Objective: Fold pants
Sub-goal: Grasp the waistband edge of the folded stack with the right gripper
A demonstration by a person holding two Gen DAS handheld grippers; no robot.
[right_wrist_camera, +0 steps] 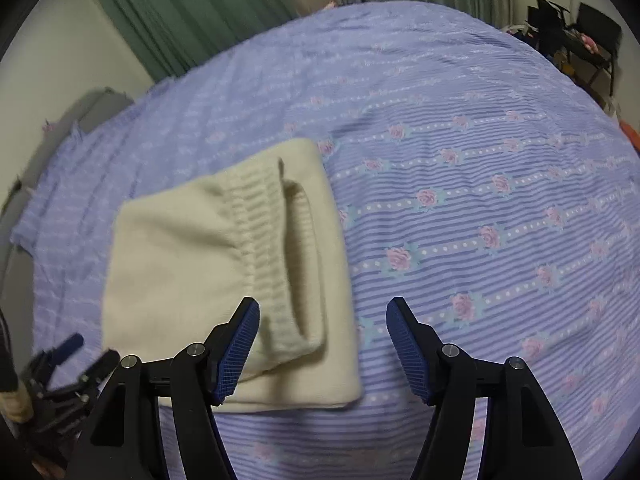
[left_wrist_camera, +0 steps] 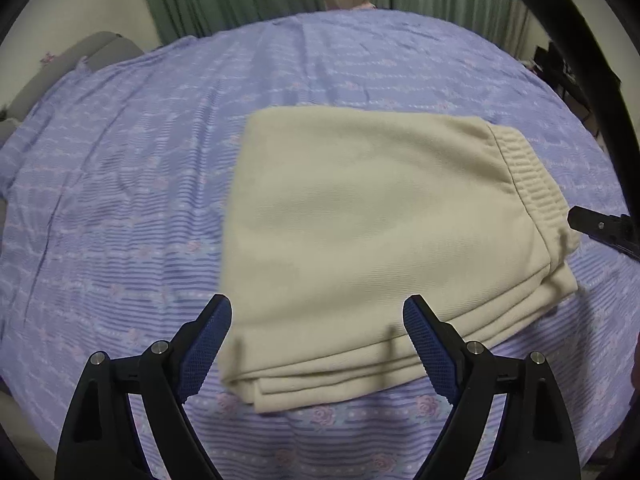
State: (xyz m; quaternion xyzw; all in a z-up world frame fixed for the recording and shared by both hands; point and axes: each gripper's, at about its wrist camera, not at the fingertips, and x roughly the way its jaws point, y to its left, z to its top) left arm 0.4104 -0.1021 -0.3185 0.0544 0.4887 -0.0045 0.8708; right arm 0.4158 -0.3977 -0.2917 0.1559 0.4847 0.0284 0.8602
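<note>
The cream pants (left_wrist_camera: pixel 372 240) lie folded into a compact stack of layers on the purple floral bedspread (left_wrist_camera: pixel 120 200). The ribbed waistband (left_wrist_camera: pixel 532 176) is on top at the right side. My left gripper (left_wrist_camera: pixel 318 312) is open and empty, just above the stack's near edge. In the right wrist view the pants (right_wrist_camera: pixel 180 264) lie left of centre with the waistband (right_wrist_camera: pixel 264 240) facing me. My right gripper (right_wrist_camera: pixel 323 316) is open and empty above the stack's right edge. The left gripper also shows in the right wrist view (right_wrist_camera: pixel 68 360), and the right gripper's tip in the left wrist view (left_wrist_camera: pixel 600 228).
Green curtains (right_wrist_camera: pixel 200 12) hang behind the bed. A grey pillow (left_wrist_camera: pixel 68 68) lies at the far left corner. Dark furniture and clutter (right_wrist_camera: pixel 576 40) stand off the bed's far right. The bedspread (right_wrist_camera: pixel 480 200) stretches wide to the right of the pants.
</note>
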